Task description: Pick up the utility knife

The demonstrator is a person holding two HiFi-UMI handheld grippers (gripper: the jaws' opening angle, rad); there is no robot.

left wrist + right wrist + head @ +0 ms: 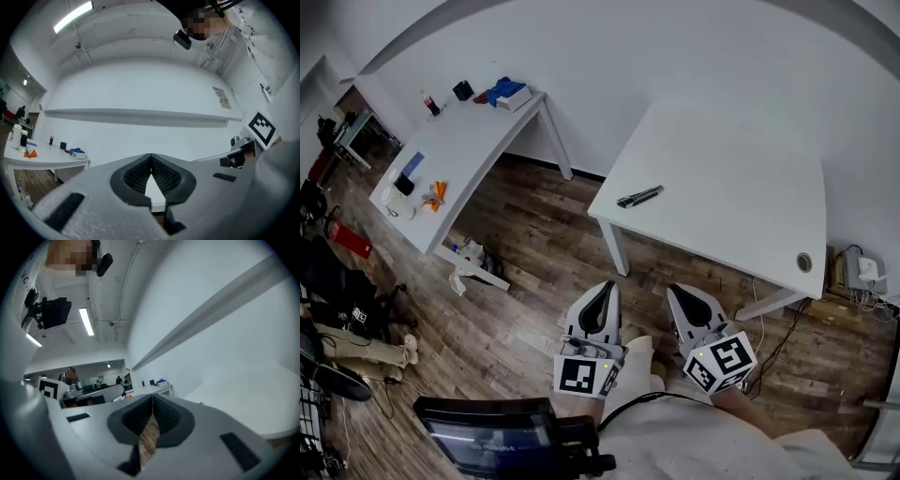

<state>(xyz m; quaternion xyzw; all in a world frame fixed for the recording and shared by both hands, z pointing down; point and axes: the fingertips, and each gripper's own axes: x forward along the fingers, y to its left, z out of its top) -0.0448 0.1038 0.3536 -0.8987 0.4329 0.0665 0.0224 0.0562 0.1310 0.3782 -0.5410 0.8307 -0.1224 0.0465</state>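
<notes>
Over wood floor [534, 220], left gripper [604, 287] and right gripper [680, 292] have fingers together, utility knife [639, 196] on white table [741, 187]

A white tabletop [731, 178] and a second tabletop [478, 141] farther left stand on a dark wood-plank floor [534, 253] against a plain white wall [675, 56], under a ceiling strip light [72, 15].
</notes>
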